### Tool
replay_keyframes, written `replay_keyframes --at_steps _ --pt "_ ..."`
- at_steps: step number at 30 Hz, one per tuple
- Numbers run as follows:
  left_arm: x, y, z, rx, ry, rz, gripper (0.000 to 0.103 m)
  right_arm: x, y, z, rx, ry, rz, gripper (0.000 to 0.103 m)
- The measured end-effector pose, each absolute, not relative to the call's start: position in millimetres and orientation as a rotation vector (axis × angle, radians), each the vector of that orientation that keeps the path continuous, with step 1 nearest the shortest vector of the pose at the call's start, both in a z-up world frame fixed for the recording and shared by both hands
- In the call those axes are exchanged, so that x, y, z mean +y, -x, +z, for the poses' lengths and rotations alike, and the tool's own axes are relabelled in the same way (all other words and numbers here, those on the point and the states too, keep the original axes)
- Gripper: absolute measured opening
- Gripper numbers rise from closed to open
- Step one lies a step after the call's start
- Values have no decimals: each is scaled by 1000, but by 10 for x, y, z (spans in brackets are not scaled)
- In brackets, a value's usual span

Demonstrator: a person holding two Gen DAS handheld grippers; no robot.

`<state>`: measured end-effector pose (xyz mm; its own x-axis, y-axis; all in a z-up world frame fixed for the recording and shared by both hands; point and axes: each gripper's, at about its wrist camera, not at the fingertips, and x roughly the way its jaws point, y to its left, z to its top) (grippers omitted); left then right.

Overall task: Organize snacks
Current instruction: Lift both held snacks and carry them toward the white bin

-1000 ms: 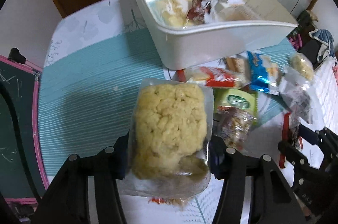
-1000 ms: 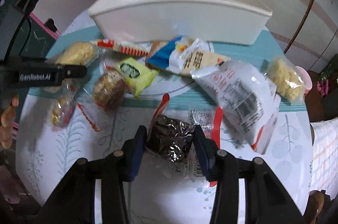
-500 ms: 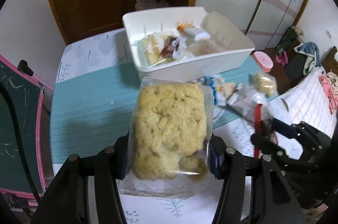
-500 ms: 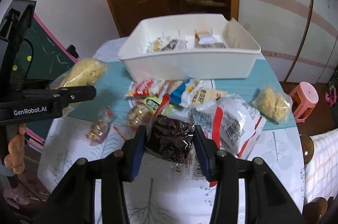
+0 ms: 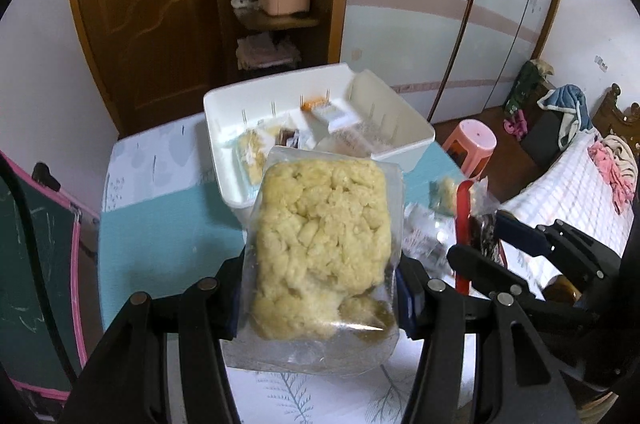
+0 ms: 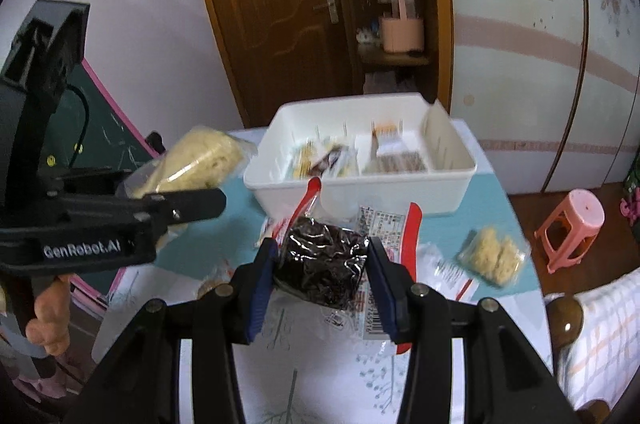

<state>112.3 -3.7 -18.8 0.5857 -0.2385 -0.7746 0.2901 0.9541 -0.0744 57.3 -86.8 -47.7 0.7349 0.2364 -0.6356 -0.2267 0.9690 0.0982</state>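
While both jaws clamp snacks, left gripper [image 5: 320,288] on the yellow puffed pack [image 5: 324,248], right gripper [image 6: 322,276] on the dark wrapped cake [image 6: 322,266]: light, probably crushable; grip mid-sides over the white bin [image 6: 360,183].

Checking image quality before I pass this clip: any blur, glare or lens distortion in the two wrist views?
Left wrist view: strong fisheye bending with dark corner vignette; the yellow snack pack is sharp, while the loose packets near the right gripper smear. Right wrist view: same distortion; the dark snack pack glints with small highlights, and the white bin contents look soft.
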Motion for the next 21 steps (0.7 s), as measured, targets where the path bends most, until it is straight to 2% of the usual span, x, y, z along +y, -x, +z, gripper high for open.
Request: replay_keyframes --at_steps 16,21 --pt "-223 -1618 597 705 -53 -243 55 -989 -1184 496 456 24 205 45" --pt "-286 -1903 704 682 -46 -206 55 -1003 -1449 663 429 20 187 45"
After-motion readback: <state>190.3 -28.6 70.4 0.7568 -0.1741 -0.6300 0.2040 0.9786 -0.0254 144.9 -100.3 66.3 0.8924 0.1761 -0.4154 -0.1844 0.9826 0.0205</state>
